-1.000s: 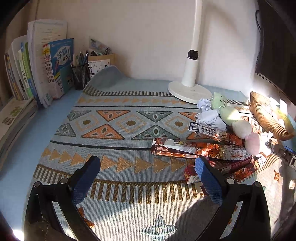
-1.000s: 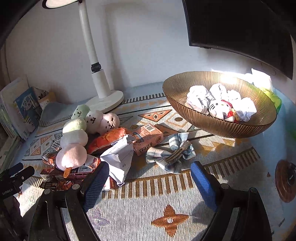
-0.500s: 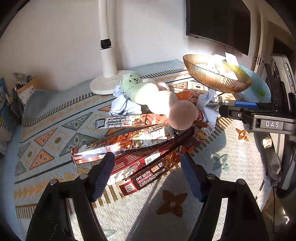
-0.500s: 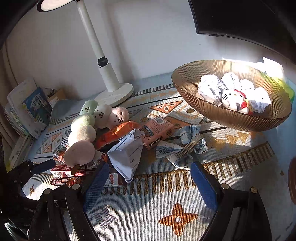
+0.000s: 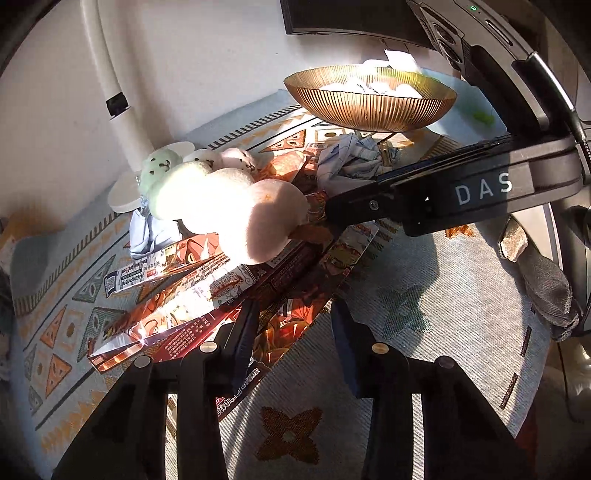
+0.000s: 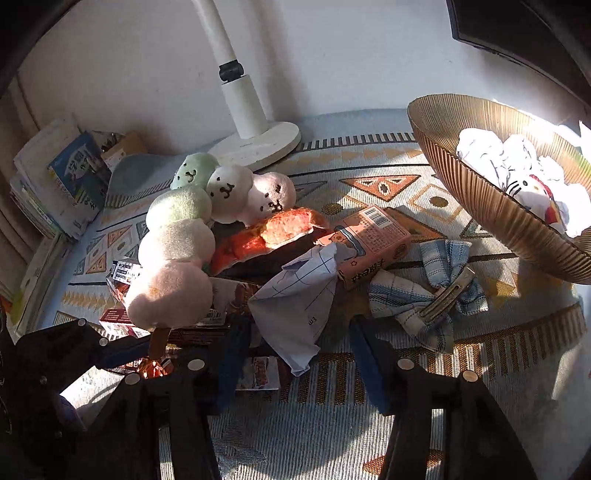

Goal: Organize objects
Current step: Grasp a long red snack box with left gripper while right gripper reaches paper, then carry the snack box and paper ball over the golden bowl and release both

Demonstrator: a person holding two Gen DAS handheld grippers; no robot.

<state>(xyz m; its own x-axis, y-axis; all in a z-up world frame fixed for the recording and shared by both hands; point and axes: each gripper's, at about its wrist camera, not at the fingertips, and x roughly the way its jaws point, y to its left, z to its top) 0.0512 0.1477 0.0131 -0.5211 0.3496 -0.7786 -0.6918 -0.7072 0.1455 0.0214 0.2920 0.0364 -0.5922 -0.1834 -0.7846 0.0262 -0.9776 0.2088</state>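
Note:
A heap of long red snack packets [image 5: 192,295] lies on the patterned mat, with a dango plush [image 5: 236,210] on top. My left gripper [image 5: 295,332] is open, its jaws straddling the near ends of the packets. My right gripper [image 6: 295,350] is open around a crumpled sheet of paper [image 6: 295,306]. Beside it lie an orange carton [image 6: 369,240], an orange plush [image 6: 269,236] and a blue checked bow clip [image 6: 428,299]. The right gripper's body [image 5: 443,192] crosses the left wrist view.
A ribbed gold bowl [image 6: 480,206] at the right holds crumpled paper and a Hello Kitty toy [image 6: 528,192]. A white lamp base [image 6: 258,144] stands at the back. Books [image 6: 55,177] stand at the far left. A monitor [image 5: 351,18] hangs above.
My left gripper swung right from the bare mat to the packet heap and closed in on it, jaws narrower. My right gripper moved forward onto the crumpled paper.

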